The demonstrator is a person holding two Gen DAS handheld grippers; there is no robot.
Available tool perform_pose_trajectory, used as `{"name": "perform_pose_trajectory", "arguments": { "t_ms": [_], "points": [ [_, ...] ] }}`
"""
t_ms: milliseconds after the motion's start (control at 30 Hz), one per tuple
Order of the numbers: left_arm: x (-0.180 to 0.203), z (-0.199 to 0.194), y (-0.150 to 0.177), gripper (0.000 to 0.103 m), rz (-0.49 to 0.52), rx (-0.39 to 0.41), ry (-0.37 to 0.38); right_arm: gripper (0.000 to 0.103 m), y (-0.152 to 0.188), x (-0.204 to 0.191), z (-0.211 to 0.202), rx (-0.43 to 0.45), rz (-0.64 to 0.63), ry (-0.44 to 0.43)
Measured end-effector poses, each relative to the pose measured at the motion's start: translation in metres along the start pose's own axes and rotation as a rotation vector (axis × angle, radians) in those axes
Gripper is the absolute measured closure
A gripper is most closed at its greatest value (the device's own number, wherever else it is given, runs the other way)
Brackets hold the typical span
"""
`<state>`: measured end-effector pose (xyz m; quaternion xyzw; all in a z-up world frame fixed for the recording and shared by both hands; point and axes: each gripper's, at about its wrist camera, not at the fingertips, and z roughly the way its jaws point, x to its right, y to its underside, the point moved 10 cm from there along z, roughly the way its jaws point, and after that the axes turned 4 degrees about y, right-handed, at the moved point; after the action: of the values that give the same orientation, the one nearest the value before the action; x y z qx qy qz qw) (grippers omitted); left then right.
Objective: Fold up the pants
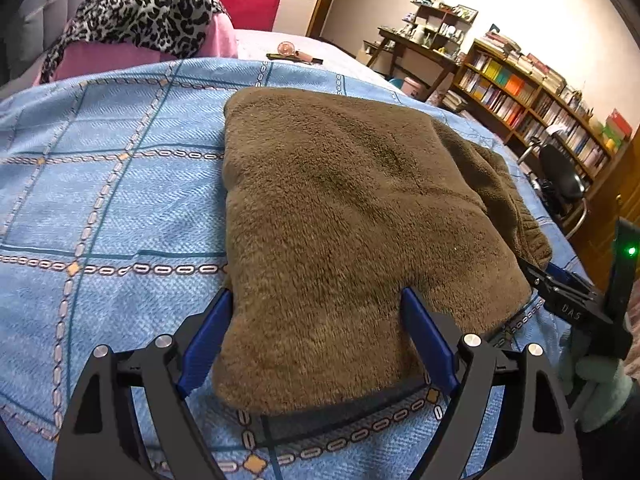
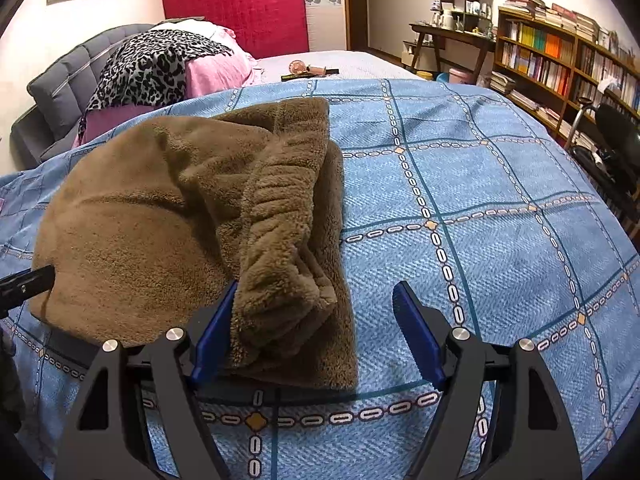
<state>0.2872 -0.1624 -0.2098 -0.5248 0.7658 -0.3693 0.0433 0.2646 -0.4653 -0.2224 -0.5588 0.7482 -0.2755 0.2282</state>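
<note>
Legible text: "DAS", pale letters on the black body of the right tool. Book spines and wall signs unreadable.

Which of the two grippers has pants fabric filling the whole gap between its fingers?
The left gripper: the brown pants span its open gap. The right gripper has fabric only at its left finger.
</note>
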Motion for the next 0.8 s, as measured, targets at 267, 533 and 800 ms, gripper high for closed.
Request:
{"name": "perform_pose_trajectory", "arguments": {
  "t_ms": [267, 533, 800],
  "points": [
    [0.015, -0.035, 0.003, 0.018, 0.066, 0.037, -0.111, 0.024, -0.006, -0.004, -0.056, 0.077, 0.055, -0.044],
    [0.038, -0.076, 0.001, 0.01, 0.101, 0.114, -0.165, 0.016, 0.001, -0.022, -0.101, 0.117, 0.048, -0.09],
    [0.06, -0.112, 0.01, 0.01, 0.141, 0.144, -0.225, 0.016, 0.012, -0.04, -0.145, 0.157, 0.015, -0.113]
  ]
}}
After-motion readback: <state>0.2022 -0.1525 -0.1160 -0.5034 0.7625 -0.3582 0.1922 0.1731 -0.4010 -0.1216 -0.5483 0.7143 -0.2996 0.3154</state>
